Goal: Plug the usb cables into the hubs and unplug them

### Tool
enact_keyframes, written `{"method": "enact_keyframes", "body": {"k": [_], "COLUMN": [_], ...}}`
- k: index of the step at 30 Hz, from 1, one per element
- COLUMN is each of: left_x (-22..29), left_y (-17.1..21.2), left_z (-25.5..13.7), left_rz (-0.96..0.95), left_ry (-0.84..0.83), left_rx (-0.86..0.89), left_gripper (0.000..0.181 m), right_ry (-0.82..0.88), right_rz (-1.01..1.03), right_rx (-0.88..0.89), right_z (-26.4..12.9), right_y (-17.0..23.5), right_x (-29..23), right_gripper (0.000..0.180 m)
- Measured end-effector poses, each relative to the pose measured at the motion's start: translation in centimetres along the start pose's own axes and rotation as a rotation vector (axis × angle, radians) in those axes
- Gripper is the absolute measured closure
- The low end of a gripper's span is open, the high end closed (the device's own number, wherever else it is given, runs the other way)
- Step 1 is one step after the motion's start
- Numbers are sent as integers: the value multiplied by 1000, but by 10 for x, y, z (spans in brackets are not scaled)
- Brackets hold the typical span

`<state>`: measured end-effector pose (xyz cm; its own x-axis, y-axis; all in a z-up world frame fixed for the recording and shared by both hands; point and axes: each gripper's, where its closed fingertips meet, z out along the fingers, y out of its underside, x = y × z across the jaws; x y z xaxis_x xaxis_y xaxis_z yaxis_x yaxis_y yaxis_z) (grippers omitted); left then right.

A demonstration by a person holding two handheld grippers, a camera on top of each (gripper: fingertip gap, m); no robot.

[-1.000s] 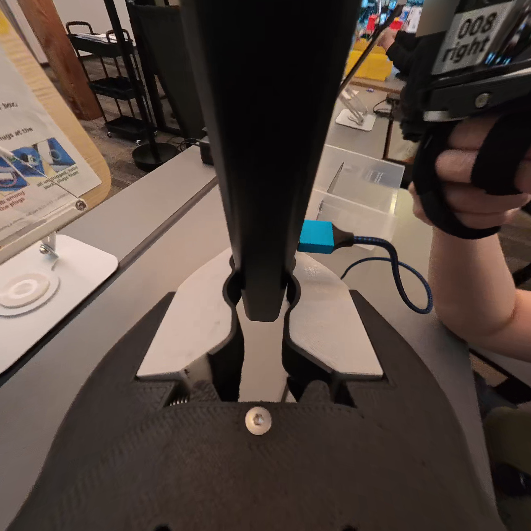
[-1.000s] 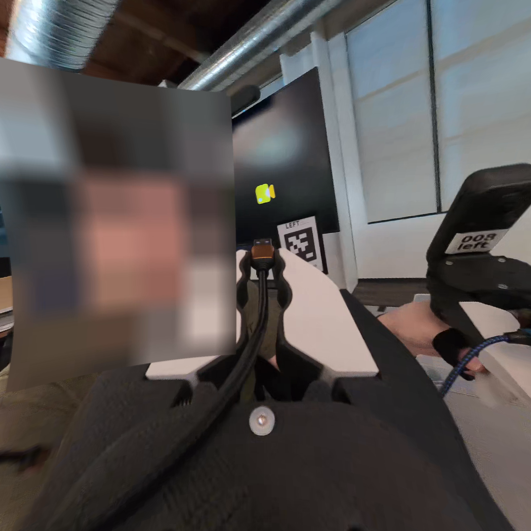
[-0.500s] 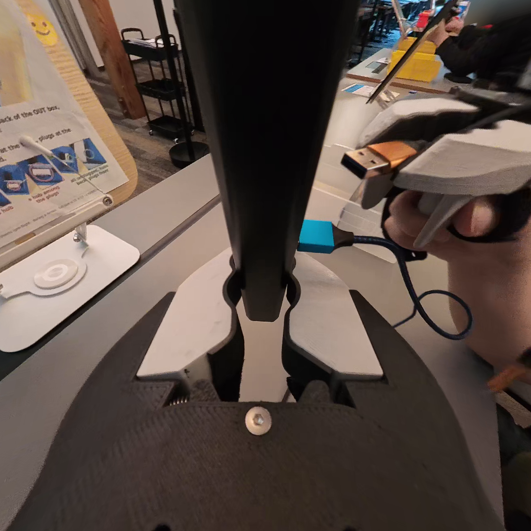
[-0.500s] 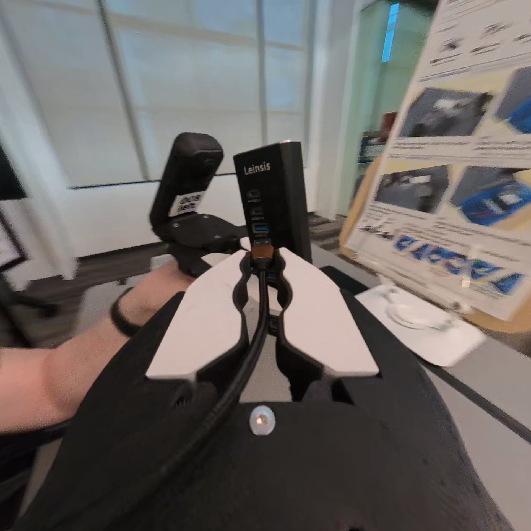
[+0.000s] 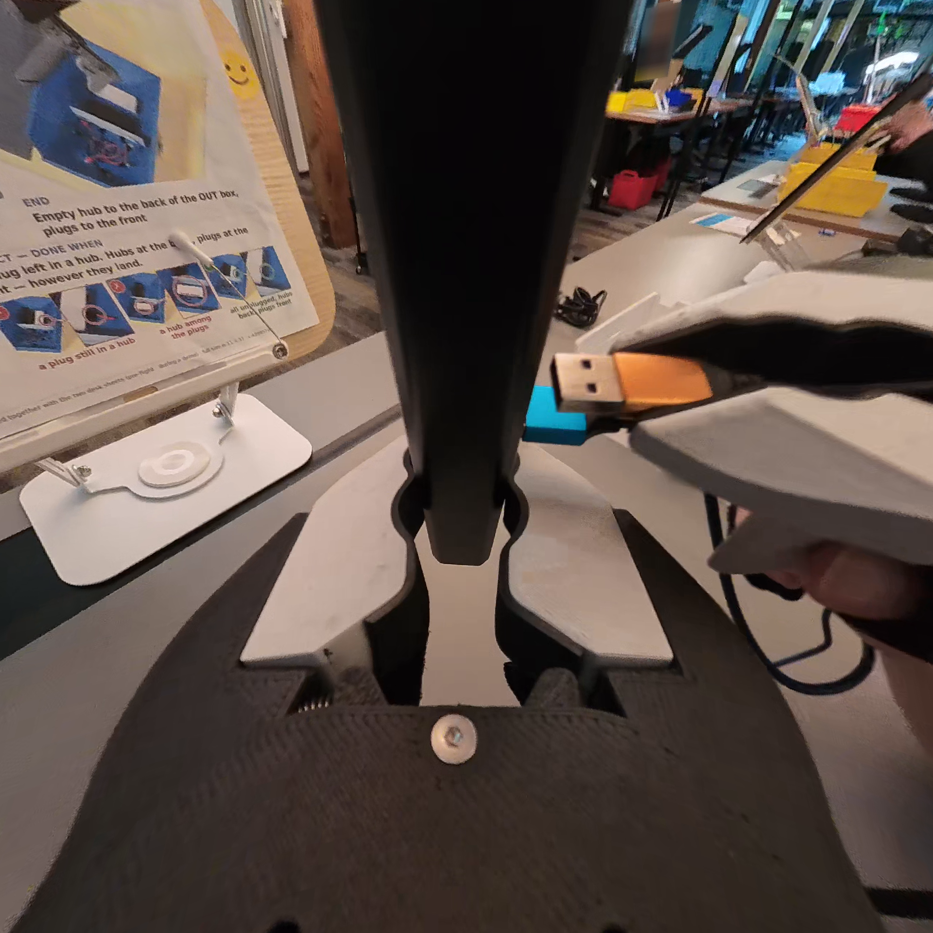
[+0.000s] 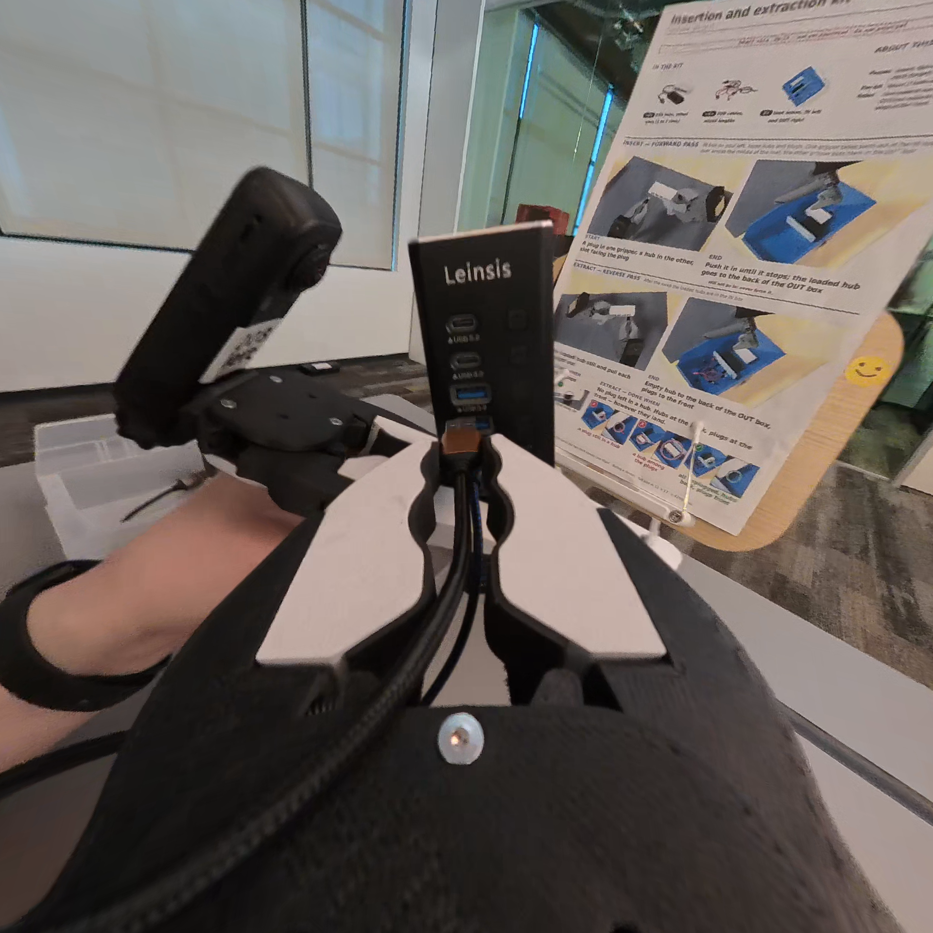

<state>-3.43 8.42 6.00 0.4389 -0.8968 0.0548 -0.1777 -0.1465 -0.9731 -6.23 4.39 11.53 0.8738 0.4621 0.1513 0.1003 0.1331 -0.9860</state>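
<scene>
Left wrist view has the left gripper (image 5: 462, 505) clamped on the bottom end of a tall, slim black rectangular USB hub (image 5: 464, 227), which stands straight up out of the fingertips, long axis running away from the fingers. A blue-shelled USB plug on a braided blue cable (image 5: 553, 416) is already seated low on the hub's right face, just above the fingers.

Coming in from the right, the right gripper (image 5: 717, 389) is pinched shut on an orange-shelled USB-A plug with a black braided cable (image 5: 631, 386). Its metal tip sticks out past the fingertips and points at the hub's port face, near but not touching yet, just above the blue plug.

Right wrist view looks straight down the plug's axis: the orange plug (image 6: 460, 440) sits between the fingertips, and the hub's port column (image 6: 469, 363) is dead ahead, upright, with two small oval ports up top and a blue USB-A port below them. The plug's tip looks lined up around the lowest ports, but it's blurry and half hidden there, so I can't say which slot it's aimed at.

So my guess is the whole next move hinges on keeping the plug square to the port face and pushing straight forward while the left gripper braces the hub.
</scene>
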Motion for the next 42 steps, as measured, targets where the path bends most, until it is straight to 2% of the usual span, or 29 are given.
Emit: {"method": "enact_keyframes", "body": {"k": [16,29,35,42], "left_x": [10,7,13,10], "left_y": [-7,-21,-23,-21], "left_z": [1,-7,-9,-8], "left_rz": [-5,226,352,391], "left_ry": [6,-120,-136,-187], "left_rx": [75,150,153,128], "left_gripper": [154,154,155,154], "right_ry": [71,72,47,43], "right_rz": [-94,-131,-80,-44], "right_rx": [43,108,144,144], "right_z": [2,-3,-9,-8], "right_y": [-1,-11,-17,-13], "right_x": [4,0,2,6], "right_gripper": [164,163,163,163]}}
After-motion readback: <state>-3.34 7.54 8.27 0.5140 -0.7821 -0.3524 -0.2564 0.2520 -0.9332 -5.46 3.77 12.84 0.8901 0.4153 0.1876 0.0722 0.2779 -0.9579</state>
